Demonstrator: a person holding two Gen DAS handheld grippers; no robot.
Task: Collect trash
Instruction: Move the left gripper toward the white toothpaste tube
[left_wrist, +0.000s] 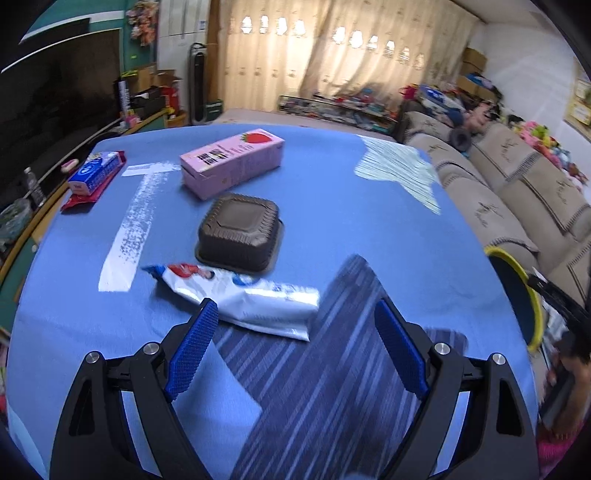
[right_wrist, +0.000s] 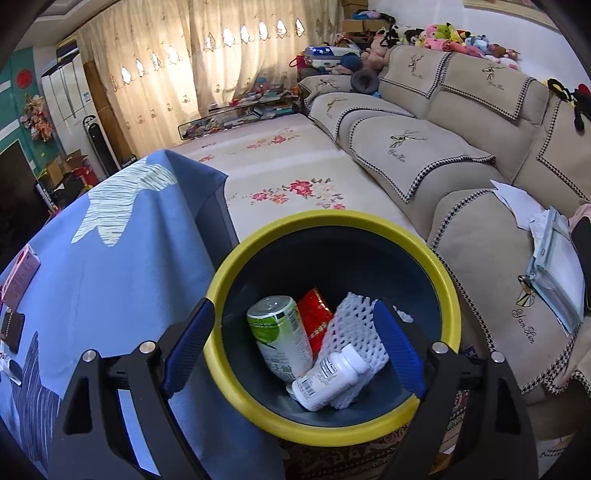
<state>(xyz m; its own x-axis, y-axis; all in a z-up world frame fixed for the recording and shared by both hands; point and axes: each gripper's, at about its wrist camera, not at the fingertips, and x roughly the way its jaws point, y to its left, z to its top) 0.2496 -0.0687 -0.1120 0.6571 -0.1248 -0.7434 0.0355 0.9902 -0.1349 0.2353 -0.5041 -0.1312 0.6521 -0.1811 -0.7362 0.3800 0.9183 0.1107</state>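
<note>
Left wrist view: the left gripper (left_wrist: 295, 314) hovers over a table covered with a blue cloth (left_wrist: 332, 192), its blue-padded jaws spread wide and holding nothing. A crumpled silver-and-white snack wrapper (left_wrist: 243, 295) lies on the cloth just ahead of the left finger, whose tip overlaps the wrapper's near edge in the picture; contact cannot be confirmed. Just beyond the wrapper sits an upturned dark brown plastic tray (left_wrist: 238, 232). Farther back a pink strawberry drink carton (left_wrist: 232, 158) lies on its side. At the far left edge of the table a blue-and-white packet (left_wrist: 94, 173) rests on a red wrapper (left_wrist: 83, 195). The yellow rim of the bin (left_wrist: 532, 295) shows at the right, beside the table.

Right wrist view: the right gripper (right_wrist: 293, 325) is above the yellow-rimmed bin (right_wrist: 332, 221), jaws spread and empty. The bin stands on the floor between the table and a beige sofa (right_wrist: 443, 155). Inside it lie a green-and-white can (right_wrist: 280, 336), a red wrapper piece (right_wrist: 314, 317), a white foam net sleeve (right_wrist: 351, 328) and a white pill bottle (right_wrist: 328, 376).
</note>
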